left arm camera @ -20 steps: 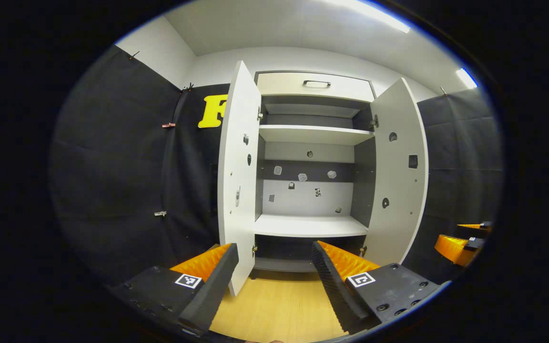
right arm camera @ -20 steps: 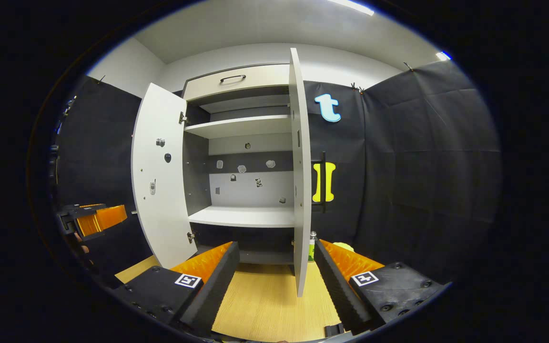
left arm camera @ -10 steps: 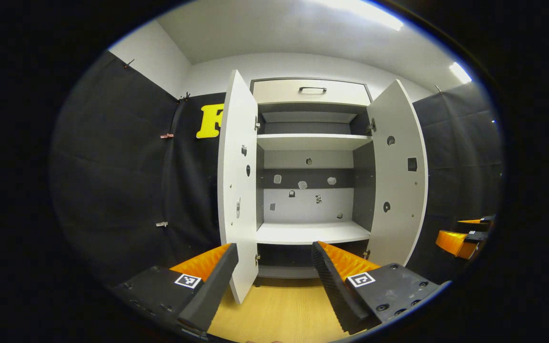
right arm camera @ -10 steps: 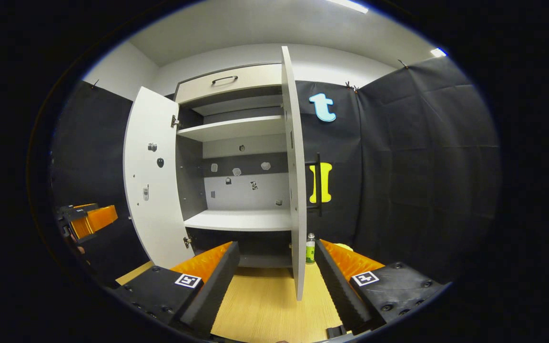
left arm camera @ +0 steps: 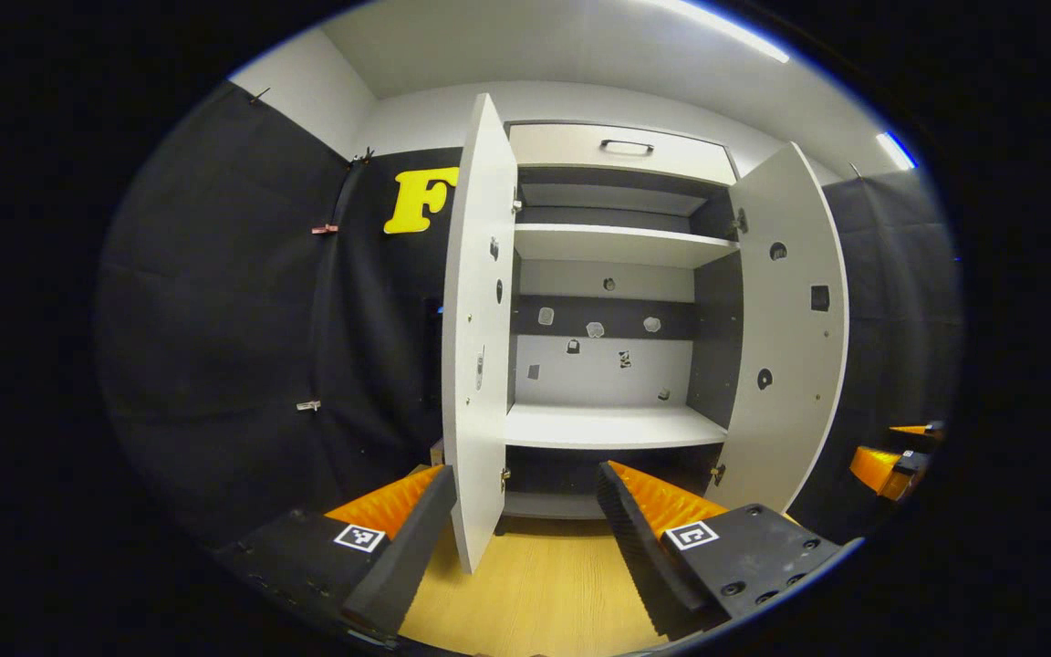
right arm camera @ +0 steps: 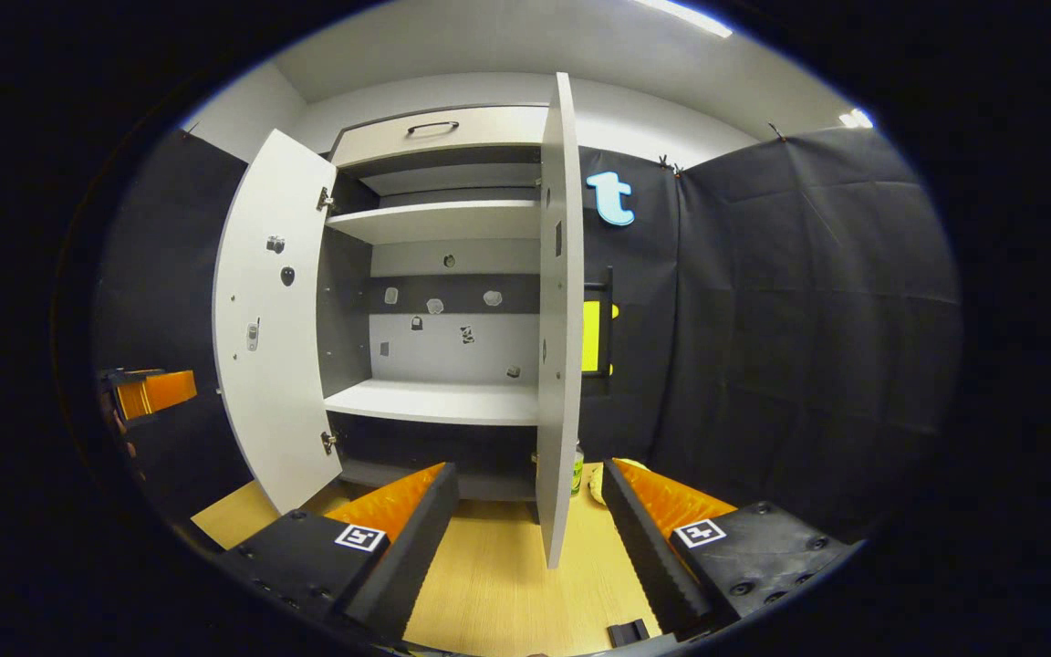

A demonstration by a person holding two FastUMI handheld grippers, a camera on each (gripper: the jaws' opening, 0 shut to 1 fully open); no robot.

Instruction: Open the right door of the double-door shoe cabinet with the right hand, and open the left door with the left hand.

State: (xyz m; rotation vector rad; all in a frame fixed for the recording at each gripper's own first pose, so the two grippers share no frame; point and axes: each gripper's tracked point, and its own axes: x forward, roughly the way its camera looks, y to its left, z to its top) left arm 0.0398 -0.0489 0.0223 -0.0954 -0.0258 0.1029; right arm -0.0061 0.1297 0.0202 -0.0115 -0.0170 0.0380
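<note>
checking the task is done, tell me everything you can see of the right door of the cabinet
The right door is a tall, flat, pale grey-white panel, likely laminated board, standing upright and swung wide open, seen nearly edge-on in the right gripper view. A dark bar handle sits on its outer face. In the left gripper view its inner face shows small dark marks and hinges on the cabinet side. Neither gripper touches it.

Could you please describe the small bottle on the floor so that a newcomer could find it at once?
Start at the open cabinet and follow its right door down to the floor. The bottle stands just behind the door's bottom edge, beside a yellow object; it is upright with a green label.
</note>
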